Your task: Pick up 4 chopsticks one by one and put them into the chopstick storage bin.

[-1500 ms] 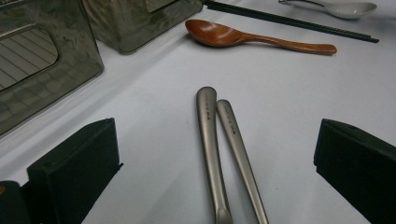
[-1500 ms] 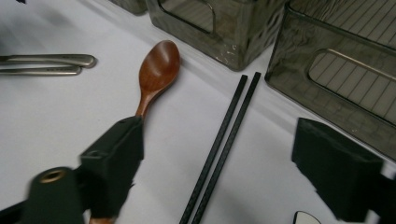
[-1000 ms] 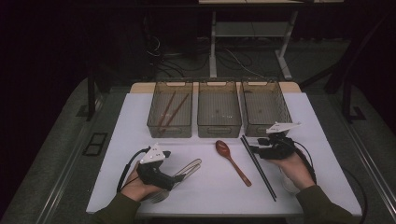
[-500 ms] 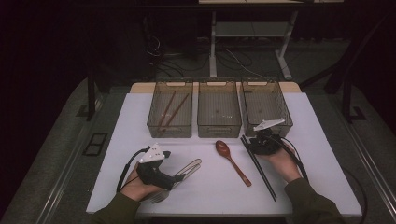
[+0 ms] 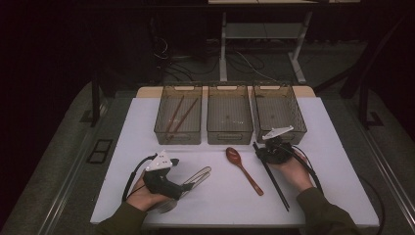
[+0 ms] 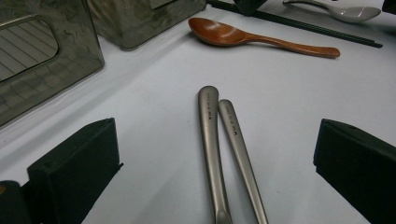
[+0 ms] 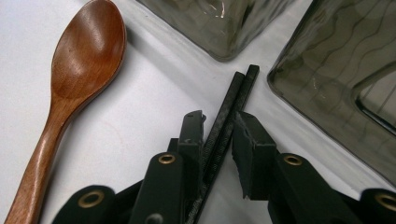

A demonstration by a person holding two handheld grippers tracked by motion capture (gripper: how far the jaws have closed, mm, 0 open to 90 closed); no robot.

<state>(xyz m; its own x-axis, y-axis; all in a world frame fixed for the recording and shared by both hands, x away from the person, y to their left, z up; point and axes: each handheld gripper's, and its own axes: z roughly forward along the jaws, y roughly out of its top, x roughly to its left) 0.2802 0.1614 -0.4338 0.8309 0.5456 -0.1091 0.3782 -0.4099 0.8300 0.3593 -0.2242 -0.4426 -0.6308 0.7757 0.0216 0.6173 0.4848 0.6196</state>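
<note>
White table [image 5: 337,147], three smoky bins in row at 12 o'clock; left bin [image 5: 178,120] holds brown chopsticks [image 5: 178,116]. Wooden spoon [image 5: 243,169] at centre. Right gripper [image 5: 264,152], at 3 o'clock of spoon bowl, over top end of black chopsticks [image 5: 275,183], jaws just closing. Left gripper [image 5: 188,186] at 7 o'clock, metal cutlery [image 5: 200,174] at its tip.

Three smoky translucent plastic bins [image 5: 229,122] stand in a row along the far edge of the white tabletop [image 5: 337,161], blocking passage there. The brown wooden spoon [image 5: 242,169] and the pair of black chopsticks [image 5: 272,179] cross the middle; bare tabletop lies toward both side edges and between the spoon and the two grey metal handles [image 5: 197,176] near the front-left corner
</note>
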